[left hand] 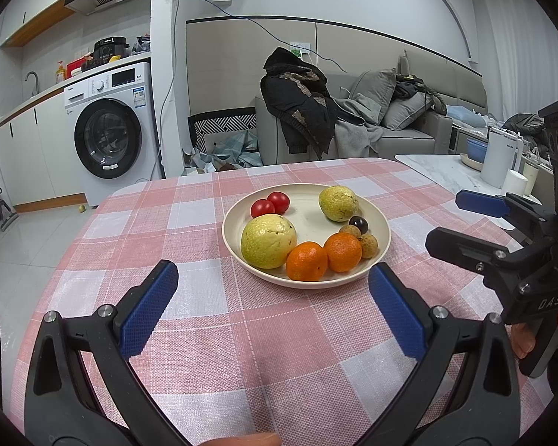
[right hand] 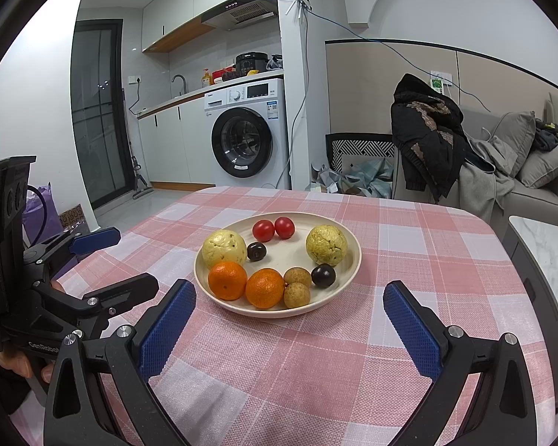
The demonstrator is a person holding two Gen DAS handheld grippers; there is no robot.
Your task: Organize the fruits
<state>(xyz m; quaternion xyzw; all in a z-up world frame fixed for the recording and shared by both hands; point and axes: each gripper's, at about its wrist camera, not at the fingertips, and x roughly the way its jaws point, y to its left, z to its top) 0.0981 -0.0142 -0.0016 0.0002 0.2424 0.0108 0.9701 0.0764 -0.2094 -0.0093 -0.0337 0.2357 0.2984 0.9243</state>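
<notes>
Pink-white check cloth [right hand: 316, 353], cream plate [right hand: 219, 299]

Bare tablecloth [right hand: 279, 364] before crowded plate [right hand: 348, 290]

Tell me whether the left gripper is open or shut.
Open: the left gripper has its jaws spread wide and empty, short of the plate.

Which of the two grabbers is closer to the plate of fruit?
Left, slightly. The left gripper has one fingertip almost at the plate rim; the right gripper hangs just short of it. Both jaws open.
</notes>
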